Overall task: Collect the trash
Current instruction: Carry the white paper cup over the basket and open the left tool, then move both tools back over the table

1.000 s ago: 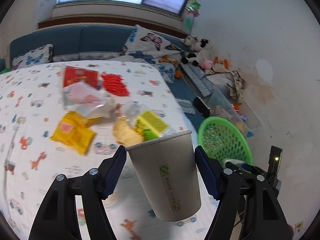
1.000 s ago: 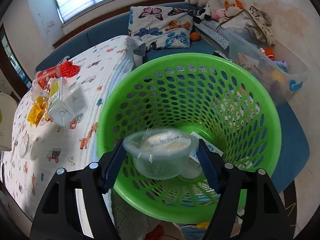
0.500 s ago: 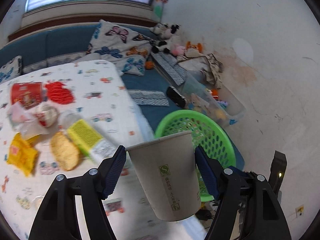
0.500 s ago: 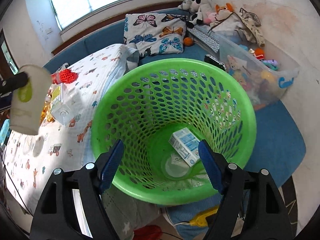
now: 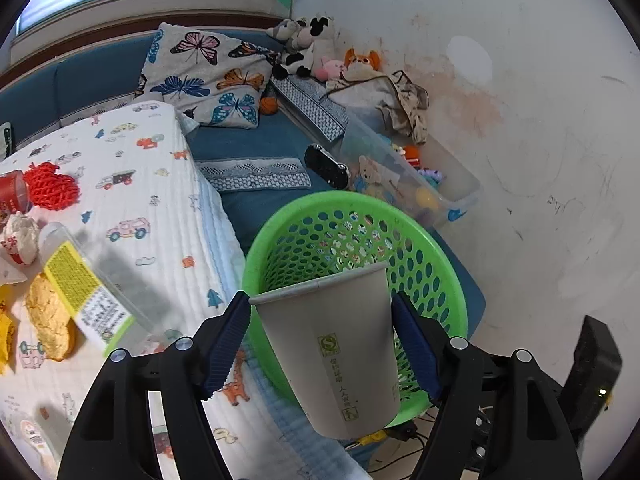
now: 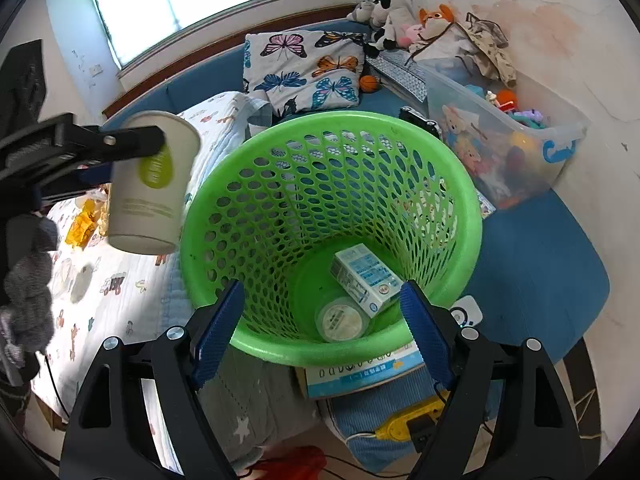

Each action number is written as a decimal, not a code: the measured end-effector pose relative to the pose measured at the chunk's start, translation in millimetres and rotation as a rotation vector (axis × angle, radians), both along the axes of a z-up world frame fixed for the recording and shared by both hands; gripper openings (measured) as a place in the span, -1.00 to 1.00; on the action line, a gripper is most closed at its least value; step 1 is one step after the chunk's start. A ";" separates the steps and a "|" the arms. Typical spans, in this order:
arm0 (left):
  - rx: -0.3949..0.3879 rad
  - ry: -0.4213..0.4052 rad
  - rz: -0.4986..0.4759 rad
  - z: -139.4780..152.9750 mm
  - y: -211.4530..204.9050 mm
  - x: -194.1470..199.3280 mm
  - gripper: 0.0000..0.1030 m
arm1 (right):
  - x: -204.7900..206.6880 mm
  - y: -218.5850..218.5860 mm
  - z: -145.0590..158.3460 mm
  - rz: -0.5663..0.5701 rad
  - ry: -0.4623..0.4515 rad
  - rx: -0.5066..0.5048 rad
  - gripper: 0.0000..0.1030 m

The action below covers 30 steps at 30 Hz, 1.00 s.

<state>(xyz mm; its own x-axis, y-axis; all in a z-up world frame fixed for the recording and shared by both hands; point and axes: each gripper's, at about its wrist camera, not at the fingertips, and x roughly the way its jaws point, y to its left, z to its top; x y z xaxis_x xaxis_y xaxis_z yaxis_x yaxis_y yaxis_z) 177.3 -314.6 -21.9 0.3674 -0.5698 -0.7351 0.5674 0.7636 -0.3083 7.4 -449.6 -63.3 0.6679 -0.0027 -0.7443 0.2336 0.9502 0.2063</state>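
Left gripper (image 5: 322,340) pinches paper cup (image 5: 334,348) beside green basket (image 5: 436,248); right gripper (image 6: 322,320) opening, apparently empty.

Tub (image 6: 343,319) dropped into basket (image 6: 460,184); cup (image 5: 332,344) now above it.

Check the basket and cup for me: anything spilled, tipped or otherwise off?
Nothing stands out. The green basket stands upright with a carton and lidded tub inside; the left tongs hold the paper cup upright beside its rim.
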 end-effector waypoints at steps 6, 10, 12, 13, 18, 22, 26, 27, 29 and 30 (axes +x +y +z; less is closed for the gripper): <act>0.012 0.021 -0.010 -9.6 -7.9 -3.1 0.47 | -3.9 -1.6 -0.6 -0.003 -0.002 0.005 0.55; 0.013 0.017 -0.016 -8.7 -3.9 -7.1 0.54 | -4.1 -0.8 -0.4 -0.001 -0.003 0.007 0.55; 0.016 0.008 -0.016 -6.3 0.9 -10.5 0.54 | -5.4 1.9 0.5 0.005 -0.007 0.008 0.55; 0.021 -0.003 -0.013 -4.6 5.1 -12.9 0.54 | -6.0 3.8 1.2 0.009 -0.009 0.008 0.55; 0.051 -0.052 0.018 5.3 31.8 -23.9 0.54 | -3.4 16.6 6.9 0.039 -0.020 0.002 0.55; 0.059 -0.070 0.070 11.5 63.0 -29.5 0.54 | 0.8 30.9 15.4 0.073 -0.038 -0.007 0.55; 0.083 -0.093 0.144 14.1 101.0 -31.6 0.54 | 8.8 47.7 24.7 0.115 -0.053 -0.024 0.58; 0.086 -0.094 0.161 14.3 108.2 -31.6 0.54 | 12.5 52.8 26.8 0.128 -0.054 -0.029 0.58; 0.082 -0.090 0.195 14.5 125.9 -31.3 0.54 | 18.6 60.3 29.9 0.150 -0.056 -0.035 0.58; 0.078 -0.087 0.218 14.5 137.8 -30.9 0.54 | 22.8 65.7 32.0 0.164 -0.057 -0.038 0.58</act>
<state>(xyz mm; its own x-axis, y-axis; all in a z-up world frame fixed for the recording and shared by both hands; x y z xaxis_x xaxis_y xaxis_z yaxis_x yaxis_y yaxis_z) 146.4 -176.8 -7.4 0.5393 -0.4127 -0.7341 0.4085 0.8905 -0.2005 30.2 -383.9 -31.3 0.7028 0.0826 -0.7066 0.0634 0.9820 0.1778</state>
